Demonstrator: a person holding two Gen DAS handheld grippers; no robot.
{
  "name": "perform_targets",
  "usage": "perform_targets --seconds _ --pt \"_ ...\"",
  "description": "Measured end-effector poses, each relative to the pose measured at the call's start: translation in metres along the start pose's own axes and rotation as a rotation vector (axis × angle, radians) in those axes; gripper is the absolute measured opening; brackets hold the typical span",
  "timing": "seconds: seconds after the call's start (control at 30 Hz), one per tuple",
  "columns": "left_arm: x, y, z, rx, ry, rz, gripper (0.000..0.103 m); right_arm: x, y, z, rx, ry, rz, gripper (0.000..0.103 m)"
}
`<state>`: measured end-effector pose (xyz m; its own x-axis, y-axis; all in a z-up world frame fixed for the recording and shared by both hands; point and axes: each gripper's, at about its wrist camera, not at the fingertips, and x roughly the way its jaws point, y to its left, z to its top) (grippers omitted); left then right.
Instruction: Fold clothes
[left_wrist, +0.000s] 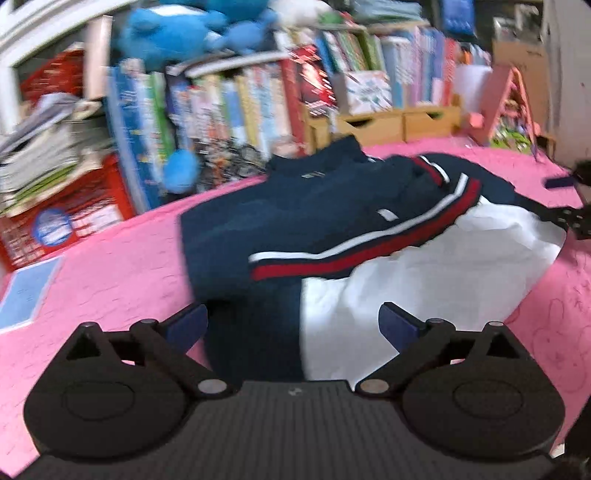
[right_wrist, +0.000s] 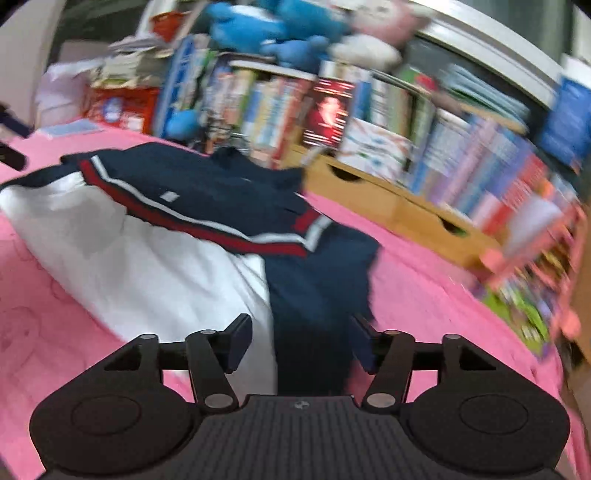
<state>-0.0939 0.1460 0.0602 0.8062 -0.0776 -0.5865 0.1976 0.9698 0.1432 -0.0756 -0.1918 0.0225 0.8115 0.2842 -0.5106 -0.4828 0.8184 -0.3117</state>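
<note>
On pink cover (left_wrist: 110, 266): jacket (left_wrist: 295, 221); both tools released; R view only: pink plush (right_wrist: 380, 22).

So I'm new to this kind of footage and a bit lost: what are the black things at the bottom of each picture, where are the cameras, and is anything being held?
There is no robot here. A person holds a two-finger gripper in each hand, and each gripper carries a wide-angle camera looking forward along its fingers. One picture comes from the left gripper, the other from the right gripper; the black parts are the grippers themselves.

Both look at a navy and white jacket with red and white stripes, partly folded on a pink cover. Behind it stand bookshelves with blue plush toys on top.

Nothing is held: both grippers stand open, their blue pads apart over the jacket's near edge, not pressing it.
</note>
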Motion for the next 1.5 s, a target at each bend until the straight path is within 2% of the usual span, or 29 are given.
perform_targets --seconds 0.13,0.27,0.33,0.4,0.5,0.63,0.67,0.7,0.73,0.77,0.8,0.83,0.87,1.03,1.17,1.27,1.37,1.5 --pt "0.033 -0.005 0.008 0.015 0.029 0.02 0.1 0.04 0.005 0.021 -0.022 0.004 0.026 0.065" --pt "0.061 0.014 0.013 -0.068 0.079 0.016 0.096 0.08 -0.012 0.031 0.091 0.057 0.074 0.066" --pt "0.07 0.023 0.012 -0.123 0.104 -0.017 0.08 0.093 -0.018 0.03 0.138 0.081 0.096 0.07" --pt "0.075 0.028 0.007 -0.169 0.114 -0.054 0.076 0.103 -0.023 0.028 0.177 0.098 0.114 0.075" --pt "0.074 0.027 0.0 -0.165 0.083 -0.064 0.076 0.105 -0.027 0.024 0.206 0.091 0.14 0.075" --pt "0.075 0.03 0.002 -0.191 0.083 -0.079 0.08 0.105 -0.034 0.024 0.26 0.083 0.166 0.074" --pt "0.077 0.031 0.003 -0.205 0.086 -0.084 0.08 0.106 -0.034 0.024 0.273 0.089 0.17 0.066" --pt "0.076 0.032 0.003 -0.219 0.084 -0.085 0.074 0.106 -0.032 0.025 0.283 0.093 0.174 0.052" --pt "0.074 0.031 0.003 -0.225 0.071 -0.086 0.05 0.105 -0.029 0.025 0.289 0.096 0.178 0.048" --pt "0.068 0.027 0.004 -0.216 0.058 -0.071 0.045 0.101 -0.025 0.026 0.282 0.092 0.174 0.036" --pt "0.063 0.023 0.005 -0.208 0.045 -0.056 0.034 0.095 -0.019 0.027 0.261 0.082 0.161 0.017" --pt "0.057 0.019 0.006 -0.198 0.031 -0.042 0.021 0.087 -0.014 0.029 0.243 0.064 0.15 0.015" --pt "0.047 0.013 0.008 -0.175 0.01 -0.039 0.018 0.077 -0.011 0.03 0.23 0.037 0.142 0.014" --pt "0.001 0.008 0.031 -0.162 -0.116 -0.028 0.014 0.021 -0.005 0.047 0.164 -0.126 0.075 0.012" --pt "0.004 0.021 0.08 -0.102 -0.211 0.039 0.014 0.011 -0.022 0.081 0.15 -0.226 0.009 0.012" --pt "0.044 0.036 0.125 -0.071 -0.204 0.101 0.015 0.044 -0.042 0.111 0.196 -0.237 -0.027 0.012" --pt "0.096 0.045 0.154 -0.023 -0.172 0.17 0.015 0.09 -0.055 0.136 0.228 -0.214 -0.058 0.012" --pt "0.165 0.059 0.164 -0.051 -0.093 0.208 0.015 0.169 -0.067 0.153 0.237 -0.123 -0.09 0.012"
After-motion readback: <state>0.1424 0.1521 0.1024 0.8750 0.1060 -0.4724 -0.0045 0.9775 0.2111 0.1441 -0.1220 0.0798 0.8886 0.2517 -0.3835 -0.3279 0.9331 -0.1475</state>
